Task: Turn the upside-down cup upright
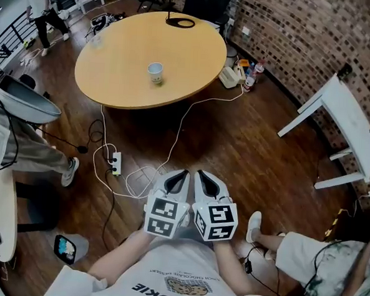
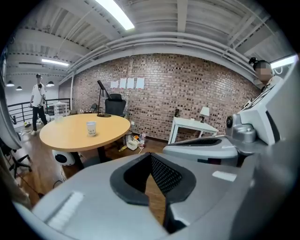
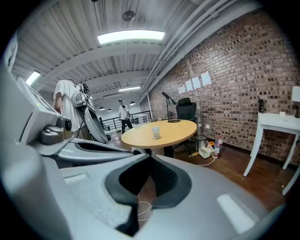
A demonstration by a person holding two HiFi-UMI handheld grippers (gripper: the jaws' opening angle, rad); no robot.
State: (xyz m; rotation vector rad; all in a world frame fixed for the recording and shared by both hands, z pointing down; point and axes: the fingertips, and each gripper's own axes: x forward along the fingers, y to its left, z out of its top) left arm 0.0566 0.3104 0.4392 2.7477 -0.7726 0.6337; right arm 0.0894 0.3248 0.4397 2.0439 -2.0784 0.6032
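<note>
A small white paper cup stands alone on the round wooden table, far ahead of me; which end is up I cannot tell. It also shows small in the left gripper view, cup, and in the right gripper view, cup. My left gripper and right gripper are side by side close to my body, over the wooden floor, well short of the table. Both point forward and slightly down. The left gripper and right gripper have their jaw tips together with nothing between them.
A white power strip and loose cables lie on the floor between me and the table. A white desk stands at the right by the brick wall. Someone's leg and shoe are at the left, another shoe at the right.
</note>
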